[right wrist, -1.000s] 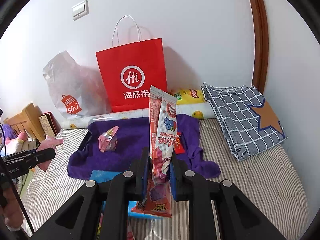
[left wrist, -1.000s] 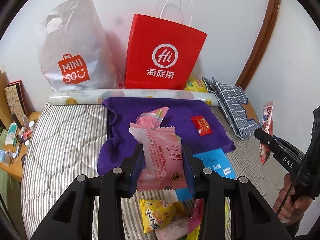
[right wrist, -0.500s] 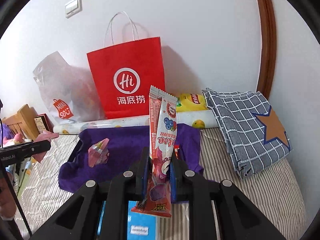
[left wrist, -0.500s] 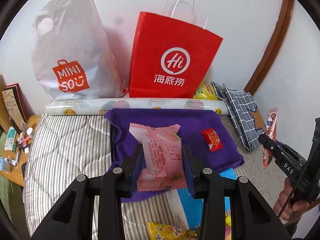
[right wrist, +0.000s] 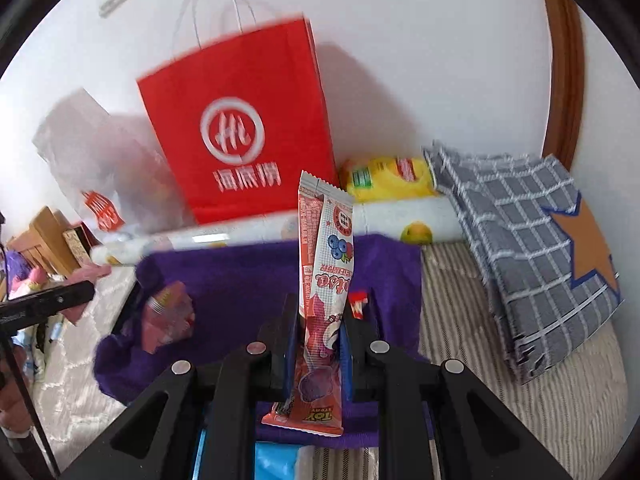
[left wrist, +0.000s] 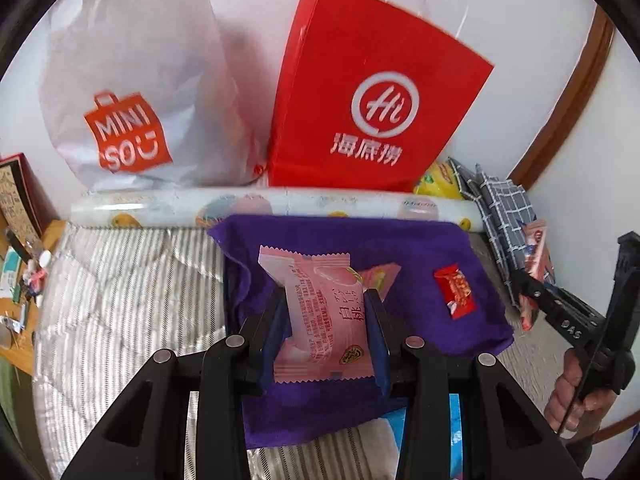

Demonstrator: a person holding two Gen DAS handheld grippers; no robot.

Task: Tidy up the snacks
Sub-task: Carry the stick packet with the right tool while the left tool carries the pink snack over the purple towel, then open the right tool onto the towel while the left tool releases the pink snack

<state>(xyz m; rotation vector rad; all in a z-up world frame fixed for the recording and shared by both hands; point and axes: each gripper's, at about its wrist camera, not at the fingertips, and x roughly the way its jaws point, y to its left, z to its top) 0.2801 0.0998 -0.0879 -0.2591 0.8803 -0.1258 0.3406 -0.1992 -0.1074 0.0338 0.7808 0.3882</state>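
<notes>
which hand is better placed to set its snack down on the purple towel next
Left, probably. The left gripper holds the pink snack packet over the middle of the purple towel. The right gripper, shut on the long berry snack stick, sits nearer the towel's front edge.

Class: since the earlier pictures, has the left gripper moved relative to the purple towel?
Yes. The left gripper, jaws shut on the pink snack packet, has advanced over the purple towel, toward the red paper bag.
</notes>
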